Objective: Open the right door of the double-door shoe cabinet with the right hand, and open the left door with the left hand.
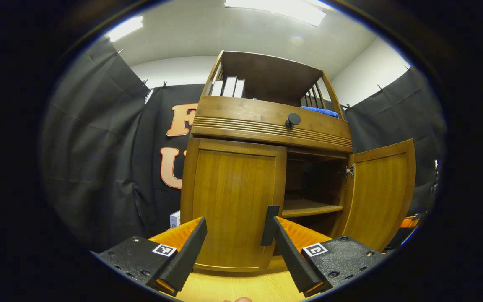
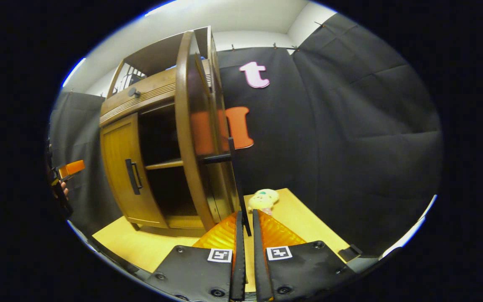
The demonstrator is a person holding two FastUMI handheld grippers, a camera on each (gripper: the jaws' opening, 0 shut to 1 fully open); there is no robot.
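Observation:
The wooden shoe cabinet (image 1: 266, 126) stands on a light wooden table. Its left door (image 1: 233, 201) is closed, and its black handle (image 1: 269, 224) sits by the tip of one finger of my left gripper (image 1: 239, 224). That gripper is open, close in front of the door. The right door (image 1: 382, 193) is swung open, baring a dark inside with a shelf (image 1: 310, 207). In the right gripper view this door (image 2: 195, 138) shows edge-on. My right gripper (image 2: 247, 220) is shut on its thin black handle (image 2: 236, 176). The left gripper (image 2: 70, 167) and a hand show at far left.
A drawer with a round dark knob (image 1: 292, 119) lies above the doors. Books (image 1: 229, 87) and a blue cloth (image 1: 319, 110) rest on the top shelf. A small pale plush toy (image 2: 262, 199) lies on the table right of the cabinet. A white box (image 1: 175, 219) stands left of it.

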